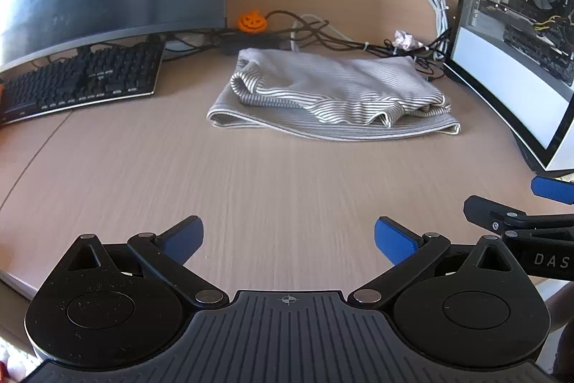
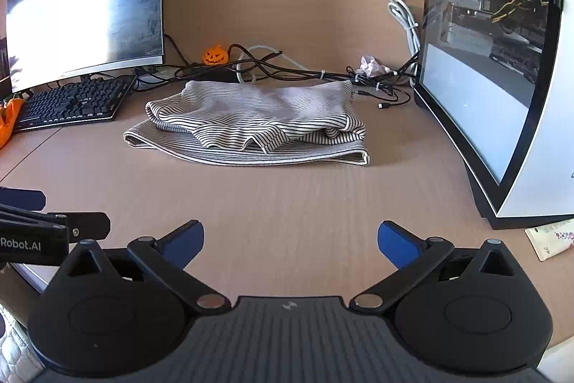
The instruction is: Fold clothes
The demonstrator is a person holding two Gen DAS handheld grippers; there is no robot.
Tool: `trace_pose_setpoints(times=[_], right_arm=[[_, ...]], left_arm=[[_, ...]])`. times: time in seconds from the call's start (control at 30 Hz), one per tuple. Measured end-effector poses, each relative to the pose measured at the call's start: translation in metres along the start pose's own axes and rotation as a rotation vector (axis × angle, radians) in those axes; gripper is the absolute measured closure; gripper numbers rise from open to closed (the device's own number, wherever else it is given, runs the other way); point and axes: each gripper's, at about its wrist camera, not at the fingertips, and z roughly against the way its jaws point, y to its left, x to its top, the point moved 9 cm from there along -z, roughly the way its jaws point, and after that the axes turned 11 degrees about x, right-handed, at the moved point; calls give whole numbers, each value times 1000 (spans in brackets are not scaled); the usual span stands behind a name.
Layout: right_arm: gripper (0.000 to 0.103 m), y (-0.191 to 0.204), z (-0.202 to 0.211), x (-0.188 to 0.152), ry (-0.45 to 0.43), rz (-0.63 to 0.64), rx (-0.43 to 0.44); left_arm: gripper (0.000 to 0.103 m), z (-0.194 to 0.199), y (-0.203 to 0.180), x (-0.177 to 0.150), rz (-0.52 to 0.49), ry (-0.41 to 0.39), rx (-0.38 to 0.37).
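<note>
Left hand-held gripper (image 1: 288, 241): blue-padded jaws wide apart, holding nothing. Right hand-held gripper (image 2: 290, 241): likewise spread and empty. Grey-and-white striped folded garment (image 2: 251, 128): lies on light wood-grain counter (image 2: 287, 203), well ahead of both, near black keyboard (image 2: 71, 104).

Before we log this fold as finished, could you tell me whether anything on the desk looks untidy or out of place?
The striped garment is folded only loosely: its top layer sits bunched and skewed over the flatter bottom layer. Behind it, a crumpled tissue lies among tangled cables.
</note>
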Motion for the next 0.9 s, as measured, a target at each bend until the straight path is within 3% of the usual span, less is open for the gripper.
trace_pose_setpoints(times=[0.3, 0.9], right_arm=[[0, 3, 0, 1, 5, -19, -4], [0, -3, -2, 0, -4, -25, 3]], left_arm=[[0, -1, -2, -2, 39, 36, -41], [0, -8, -4, -5, 26, 47, -41]])
